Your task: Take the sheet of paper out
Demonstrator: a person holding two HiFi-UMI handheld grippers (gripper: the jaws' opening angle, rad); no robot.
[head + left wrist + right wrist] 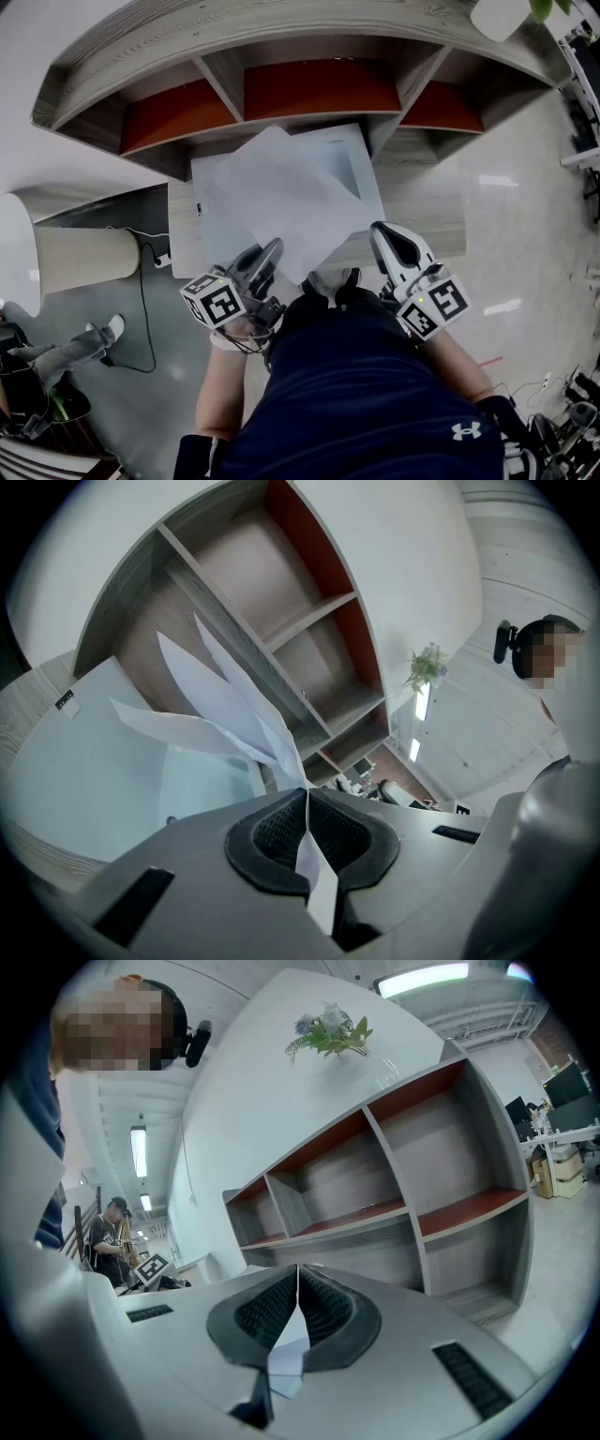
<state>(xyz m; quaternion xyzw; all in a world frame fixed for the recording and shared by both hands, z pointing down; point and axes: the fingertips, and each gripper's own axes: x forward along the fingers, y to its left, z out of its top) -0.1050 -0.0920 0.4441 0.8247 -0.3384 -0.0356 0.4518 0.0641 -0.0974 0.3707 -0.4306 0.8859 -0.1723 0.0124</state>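
Left gripper (307, 794): jaws clamped on the sheet of paper (281, 202), held raised over a white box (342, 150) on the counter (427, 211). Right gripper (297, 1271): jaws pressed together, any hold on the paper unclear.

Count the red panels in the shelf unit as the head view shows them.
3: the left panel, the middle panel and the right panel, each in its own compartment of the shelf unit. Others may be hidden lower down.

Head view looks steeply down; both gripper views, lower, share the shelf (262, 33).
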